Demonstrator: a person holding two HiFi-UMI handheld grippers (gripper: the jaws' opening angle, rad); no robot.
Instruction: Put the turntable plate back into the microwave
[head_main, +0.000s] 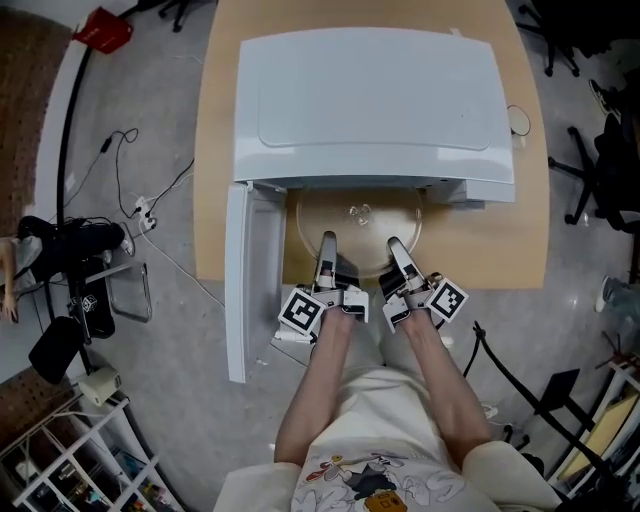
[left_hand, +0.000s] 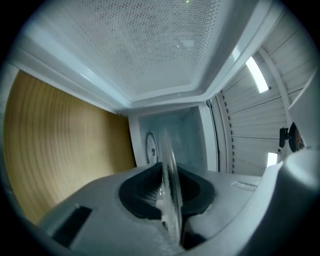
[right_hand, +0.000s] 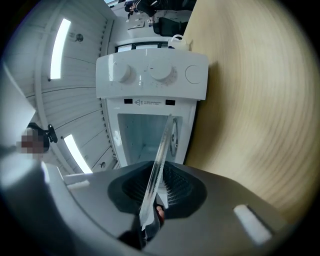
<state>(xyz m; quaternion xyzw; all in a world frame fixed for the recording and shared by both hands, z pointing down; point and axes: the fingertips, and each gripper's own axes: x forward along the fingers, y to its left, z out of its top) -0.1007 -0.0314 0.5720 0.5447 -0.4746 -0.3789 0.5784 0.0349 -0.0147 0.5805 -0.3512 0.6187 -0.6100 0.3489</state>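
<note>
The clear glass turntable plate (head_main: 358, 215) lies flat at the mouth of the white microwave (head_main: 370, 100), its far part under the oven's top edge. My left gripper (head_main: 327, 250) is shut on the plate's near left rim, and my right gripper (head_main: 397, 252) is shut on its near right rim. In the left gripper view the plate (left_hand: 167, 165) stands edge-on between the black pads (left_hand: 142, 192), with the oven cavity behind it. The right gripper view shows the plate (right_hand: 159, 150) edge-on in the right gripper (right_hand: 151, 200), facing the cavity (right_hand: 140, 132) and the knob panel (right_hand: 150, 75).
The microwave door (head_main: 240, 290) hangs open to the left, past the front edge of the wooden table (head_main: 215, 200). On the floor lie cables (head_main: 135, 190), black bags (head_main: 70, 260) at left and chair bases (head_main: 590, 170) at right.
</note>
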